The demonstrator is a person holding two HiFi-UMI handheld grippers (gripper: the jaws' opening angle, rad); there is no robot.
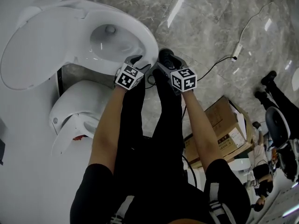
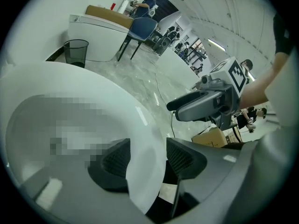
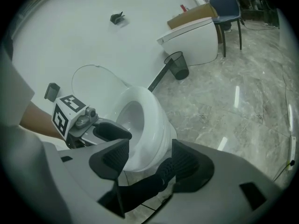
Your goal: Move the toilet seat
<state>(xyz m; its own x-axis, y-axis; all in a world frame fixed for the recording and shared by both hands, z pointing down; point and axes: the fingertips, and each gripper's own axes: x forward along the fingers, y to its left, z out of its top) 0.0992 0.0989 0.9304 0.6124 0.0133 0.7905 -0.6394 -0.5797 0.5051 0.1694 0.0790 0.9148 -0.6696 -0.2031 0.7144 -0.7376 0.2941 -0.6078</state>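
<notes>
Left claw [image 2: 147,146], spread, straddles toilet seat [image 2: 140,122] front edge; right claw [image 3: 149,146] spread beside it.

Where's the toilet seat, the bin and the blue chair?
Toilet seat [image 3: 156,118]: right gripper view, on the white ring's right side.
Bin [image 3: 176,65]: right gripper view, on its dark mesh wall.
Chair [image 2: 142,28]: left gripper view, on its blue shell.

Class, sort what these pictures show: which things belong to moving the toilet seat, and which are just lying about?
Belongs to the job:
toilet seat
left gripper, open, astride the seat's front rim
right gripper, open, holding nothing

Just lying about:
cardboard box
mesh bin
blue chair
second toilet
</notes>
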